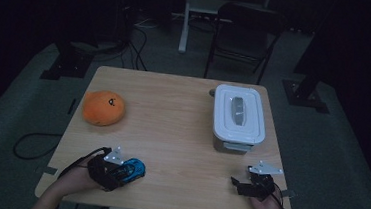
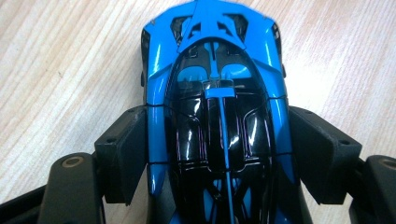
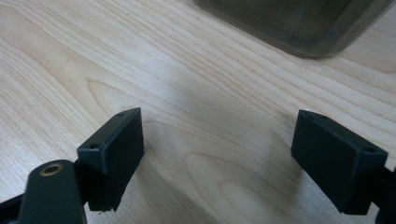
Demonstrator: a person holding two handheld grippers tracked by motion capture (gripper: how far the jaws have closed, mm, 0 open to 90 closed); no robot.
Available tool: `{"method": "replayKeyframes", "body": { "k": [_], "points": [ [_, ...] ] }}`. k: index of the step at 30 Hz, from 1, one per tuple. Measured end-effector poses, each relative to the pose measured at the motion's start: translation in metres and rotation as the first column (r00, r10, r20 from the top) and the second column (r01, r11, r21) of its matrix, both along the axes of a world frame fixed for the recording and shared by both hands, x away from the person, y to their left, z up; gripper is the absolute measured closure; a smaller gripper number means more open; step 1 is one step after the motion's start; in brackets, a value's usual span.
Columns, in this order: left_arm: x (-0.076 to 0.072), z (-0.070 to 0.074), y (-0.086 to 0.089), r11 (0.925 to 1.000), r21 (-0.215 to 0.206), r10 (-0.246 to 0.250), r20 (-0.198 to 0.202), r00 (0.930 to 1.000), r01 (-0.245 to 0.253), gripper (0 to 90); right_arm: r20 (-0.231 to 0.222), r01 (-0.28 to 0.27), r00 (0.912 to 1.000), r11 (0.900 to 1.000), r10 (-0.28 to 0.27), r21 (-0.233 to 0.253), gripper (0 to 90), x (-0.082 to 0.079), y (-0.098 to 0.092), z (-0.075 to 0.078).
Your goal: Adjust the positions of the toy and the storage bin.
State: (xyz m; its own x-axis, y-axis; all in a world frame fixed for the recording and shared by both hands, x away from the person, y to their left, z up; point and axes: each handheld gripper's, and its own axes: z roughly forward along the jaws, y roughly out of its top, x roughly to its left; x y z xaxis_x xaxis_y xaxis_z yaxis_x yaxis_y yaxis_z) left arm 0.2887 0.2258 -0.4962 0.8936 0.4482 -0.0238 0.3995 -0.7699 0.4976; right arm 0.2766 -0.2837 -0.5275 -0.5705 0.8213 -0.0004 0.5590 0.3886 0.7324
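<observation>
Worktop (image 1: pixel 171 128): toy car (image 1: pixel 132 169) sits at the near left edge, between the jaws of the left hand-held gripper (image 1: pixel 118 172). Plush toy (image 1: pixel 103 108) lies behind the car, toward the left side, well apart from it. Lidded box (image 1: pixel 238 116) stands on the right half, mid-depth. Right hand-held gripper (image 1: pixel 250 186) rests at the near right edge, in front of the box. Folding chair (image 1: pixel 244 36) stands on the floor behind the worktop.

A dim lab or studio: black stands (image 1: pixel 69 58), floor cables (image 1: pixel 135 50) and a folding chair (image 1: pixel 244 34).
</observation>
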Motion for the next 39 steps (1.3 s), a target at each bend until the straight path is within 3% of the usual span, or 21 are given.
{"method": "replayKeyframes", "body": {
  "k": [4,11,14,17,24,29,32,34,35,38,39],
  "points": [
    [0.002,-0.003,0.002,0.9996,-0.026,0.012,-0.025,0.9996,-0.013,25.9,0.0,0.0,1.0,1.0,0.0,0.0,16.6,0.0,0.0,0.0],
    [0.003,-0.001,0.001,0.9997,-0.012,0.02,-0.036,0.9992,-0.02,25.1,0.0,0.0,1.0,1.0,0.0,0.0,16.6,0.0,0.0,0.0],
    [0.002,0.003,0.003,0.999,-0.034,0.026,-0.044,0.9987,-0.028,25.1,0.0,0.0,1.0,1.0,0.0,0.0,16.6,0.0,0.0,0.0],
    [0.0,0.007,0.003,0.9992,-0.019,0.034,-0.03,0.999,-0.035,25.0,0.0,0.0,1.0,1.0,0.0,0.0,16.6,0.0,0.0,0.0],
    [-0.006,0.022,0.01,0.9974,-0.054,0.049,0.002,0.9988,-0.049,25.0,0.0,0.0,1.0,1.0,0.0,0.0,16.6,0.0,0.0,0.0],
    [-0.003,0.032,0.022,0.9929,-0.072,0.098,0.039,0.9945,-0.095,25.1,0.0,0.0,1.0,1.0,0.0,0.0,16.6,0.0,0.0,0.0],
    [0.001,0.035,0.032,0.9838,-0.081,0.165,0.066,0.9841,-0.16,25.1,0.0,0.0,1.0,1.0,0.0,0.0,16.6,0.0,0.0,0.0],
    [0.005,0.036,0.041,0.9725,-0.086,0.225,0.103,0.969,-0.216,25.0,0.0,0.0,1.0,1.0,0.0,0.001,16.6,0.0,0.0,0.0],
    [0.007,0.036,0.045,0.9666,-0.098,0.247,0.102,0.9638,-0.237,25.0,0.0,0.0,1.0,1.0,0.0,0.0,16.6,0.0,0.0,0.0],
    [0.014,0.036,0.061,0.9409,-0.14,0.324,0.11,0.9395,-0.308,25.0,0.0,0.0,1.0,1.0,0.0,0.0,16.6,0.0,0.0,0.0],
    [0.016,0.036,0.066,0.9282,-0.155,0.357,0.117,0.9267,-0.338,25.1,0.0,0.0,1.0,1.0,0.0,0.0,16.5,0.0,0.0,0.0]
  ]
}}
